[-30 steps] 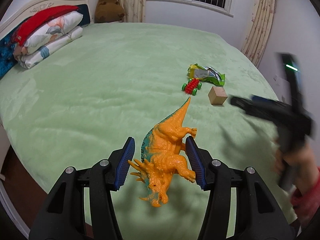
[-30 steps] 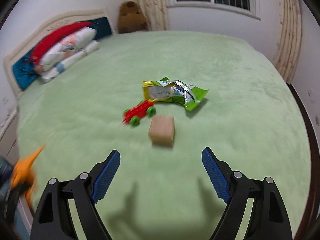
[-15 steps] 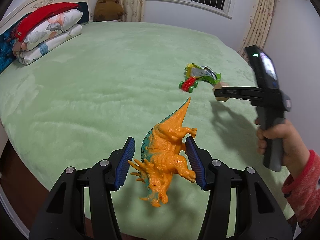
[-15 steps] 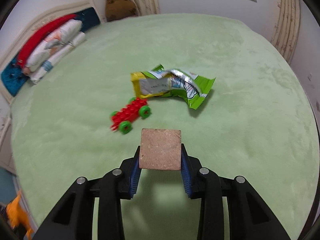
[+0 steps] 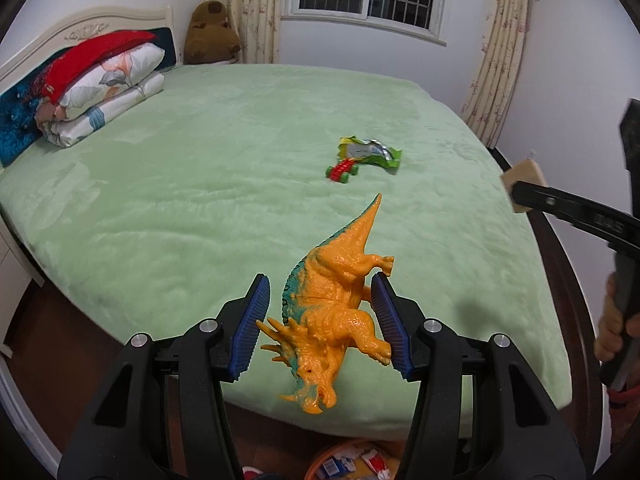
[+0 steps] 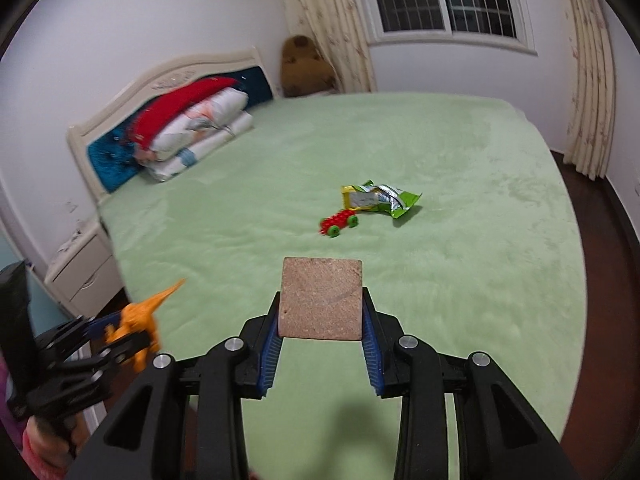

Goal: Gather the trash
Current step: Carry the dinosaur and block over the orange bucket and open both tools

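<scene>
My left gripper (image 5: pixel 320 320) is shut on an orange toy dinosaur (image 5: pixel 334 300) and holds it above the near edge of the green bed (image 5: pixel 200 200). My right gripper (image 6: pixel 320 332) is shut on a brown cork block (image 6: pixel 321 298), lifted off the bed; the block also shows at the right of the left wrist view (image 5: pixel 524 184). A crumpled green snack wrapper (image 6: pixel 380 200) lies in the middle of the bed, also in the left wrist view (image 5: pixel 370 154). A red toy car with green wheels (image 6: pixel 339 223) sits next to it.
An orange bin with scraps (image 5: pixel 352 460) stands on the floor below my left gripper. Folded bedding and a red pillow (image 5: pixel 100 84) lie by the headboard. A brown plush (image 5: pixel 212 28) sits at the far corner. A white nightstand (image 6: pixel 80 272) is left of the bed.
My right gripper closed on the cork block, lifted it off the bed and drew back toward the bed's near edge. My left gripper also pulled back with the dinosaur.
</scene>
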A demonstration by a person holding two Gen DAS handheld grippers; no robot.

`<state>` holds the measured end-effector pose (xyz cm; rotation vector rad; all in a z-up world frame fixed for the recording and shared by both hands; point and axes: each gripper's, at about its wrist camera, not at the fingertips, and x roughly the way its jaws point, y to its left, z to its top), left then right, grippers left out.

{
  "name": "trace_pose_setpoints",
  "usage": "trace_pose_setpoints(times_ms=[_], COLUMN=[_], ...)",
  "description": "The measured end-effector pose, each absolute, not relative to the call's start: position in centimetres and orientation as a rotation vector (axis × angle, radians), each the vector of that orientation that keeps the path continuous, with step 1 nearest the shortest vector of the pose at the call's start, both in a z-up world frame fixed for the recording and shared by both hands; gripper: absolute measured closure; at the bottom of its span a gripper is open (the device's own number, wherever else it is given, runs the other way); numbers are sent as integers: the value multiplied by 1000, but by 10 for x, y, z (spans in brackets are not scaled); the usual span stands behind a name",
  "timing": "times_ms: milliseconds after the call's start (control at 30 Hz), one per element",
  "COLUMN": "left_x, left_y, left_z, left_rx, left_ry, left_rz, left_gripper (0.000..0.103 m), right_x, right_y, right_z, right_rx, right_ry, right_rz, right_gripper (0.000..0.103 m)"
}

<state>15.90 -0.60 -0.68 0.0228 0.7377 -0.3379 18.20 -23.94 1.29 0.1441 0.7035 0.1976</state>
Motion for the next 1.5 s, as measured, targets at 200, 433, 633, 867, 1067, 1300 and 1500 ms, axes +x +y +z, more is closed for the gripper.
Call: trace_pose_setpoints(times_ms=[200,433,633,867,1067,1300,1500], left_x=[103,61,36,13,2,-11,-14], left_y=[-6,2,2,-4,-13,-29,-33], left_z=[-10,-35,-65,-116,-161,-228,-267], left_rx=[34,22,21,14,23,54,76], left_ry=[737,806,877,1002,1121,1281,1369], left_rz=[-368,-387,-394,-408,-413,-405,-378], left_gripper=[51,51,51,51,51,51,51], right_x=[105,44,9,-12,-22,-24,-23], right_y=[-229,-215,-203,-193,-192,-186,-182], right_z=[21,4,-27,-82,-141,-199,-241], right_rx=[112,93,96,126,160,187,199], right_ry=[664,677,734,880,1033,1184,1284], right_rz=[263,314,342,357,347,333,300], right_gripper=[68,68,68,68,68,68,68])
